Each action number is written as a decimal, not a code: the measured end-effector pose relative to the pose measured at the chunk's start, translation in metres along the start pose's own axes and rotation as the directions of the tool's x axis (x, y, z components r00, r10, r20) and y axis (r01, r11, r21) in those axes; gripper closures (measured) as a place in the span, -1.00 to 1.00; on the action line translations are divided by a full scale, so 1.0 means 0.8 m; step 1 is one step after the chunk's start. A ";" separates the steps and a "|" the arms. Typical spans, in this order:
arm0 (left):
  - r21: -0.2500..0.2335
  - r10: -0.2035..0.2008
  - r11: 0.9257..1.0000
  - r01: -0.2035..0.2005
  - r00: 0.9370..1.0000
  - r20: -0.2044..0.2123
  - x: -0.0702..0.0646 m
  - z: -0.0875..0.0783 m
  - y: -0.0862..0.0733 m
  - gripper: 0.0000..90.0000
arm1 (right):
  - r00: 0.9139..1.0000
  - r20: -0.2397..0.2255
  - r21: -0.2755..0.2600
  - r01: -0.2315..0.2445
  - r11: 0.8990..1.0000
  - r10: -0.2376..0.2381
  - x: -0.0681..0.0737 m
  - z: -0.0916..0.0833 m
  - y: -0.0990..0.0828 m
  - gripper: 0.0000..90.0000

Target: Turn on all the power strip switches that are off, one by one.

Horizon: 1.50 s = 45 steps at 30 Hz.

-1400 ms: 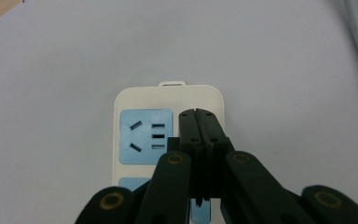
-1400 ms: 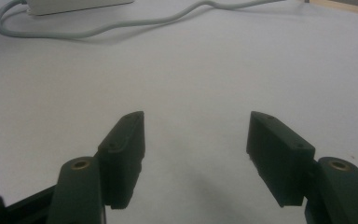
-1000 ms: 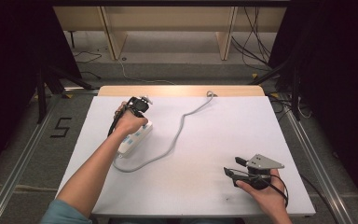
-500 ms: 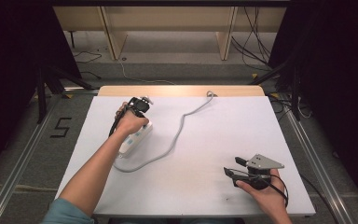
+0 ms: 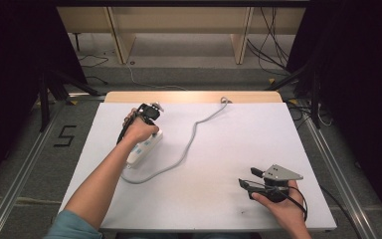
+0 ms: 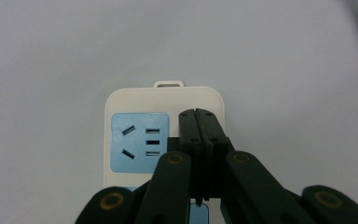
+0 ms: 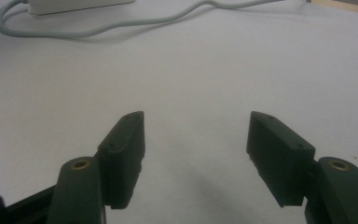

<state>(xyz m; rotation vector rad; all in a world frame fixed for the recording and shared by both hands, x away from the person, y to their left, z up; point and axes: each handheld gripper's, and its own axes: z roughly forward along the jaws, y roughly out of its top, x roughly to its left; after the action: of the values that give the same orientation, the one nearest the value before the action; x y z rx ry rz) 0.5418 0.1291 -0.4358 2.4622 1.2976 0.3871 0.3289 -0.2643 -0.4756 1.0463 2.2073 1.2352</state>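
A white power strip [image 5: 140, 149] lies at the table's left, and its grey cable [image 5: 194, 134] curves off to the far edge. My left gripper [image 5: 149, 113] points down over the strip's far end. In the left gripper view its jaws are pressed together with nothing between them, and the left gripper's tips [image 6: 199, 113] lie over the power strip [image 6: 121, 100], just right of a blue socket panel [image 6: 140, 142]. Whether they touch it I cannot tell. My right gripper [image 5: 249, 178] rests at the table's front right. It stands open [image 7: 196, 126] over bare white surface.
The white table [image 5: 248, 134] ends in a wooden strip [image 5: 179, 96] at the far side. Beyond it are wooden shelf legs and floor cables. The power strip's end [image 7: 74, 5] and the cable [image 7: 121, 30] lie well ahead of the right jaws.
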 end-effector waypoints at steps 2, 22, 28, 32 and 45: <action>0.007 0.006 1.000 -0.006 1.000 -0.001 0.000 0.000 0.000 0.99 | 1.000 0.001 0.001 -0.001 1.000 0.001 0.000 0.000 0.000 -0.16; -0.002 -0.003 1.000 0.004 1.000 0.011 0.000 -0.001 0.000 0.99 | 1.000 -0.001 -0.003 0.000 1.000 0.000 -0.001 0.000 0.000 -0.16; 0.008 0.002 1.000 -0.002 1.000 -0.004 0.003 -0.001 -0.001 0.99 | 1.000 -0.001 -0.001 -0.001 1.000 0.001 0.000 0.000 0.000 -0.16; 0.010 0.007 1.000 -0.007 1.000 -0.009 0.002 -0.001 -0.001 0.99 | 1.000 -0.001 -0.002 0.000 1.000 0.000 0.000 0.001 0.000 -0.16; 0.013 0.009 1.000 -0.009 1.000 -0.017 0.000 0.001 0.000 0.99 | 1.000 0.000 -0.001 0.002 1.000 -0.002 0.000 0.001 0.000 -0.16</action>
<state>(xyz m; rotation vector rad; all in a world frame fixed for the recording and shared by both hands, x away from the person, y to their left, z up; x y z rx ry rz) 0.5418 0.1291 -0.4365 2.4815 1.2999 0.4044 0.3291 -0.2636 -0.4757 1.0433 2.2071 1.2347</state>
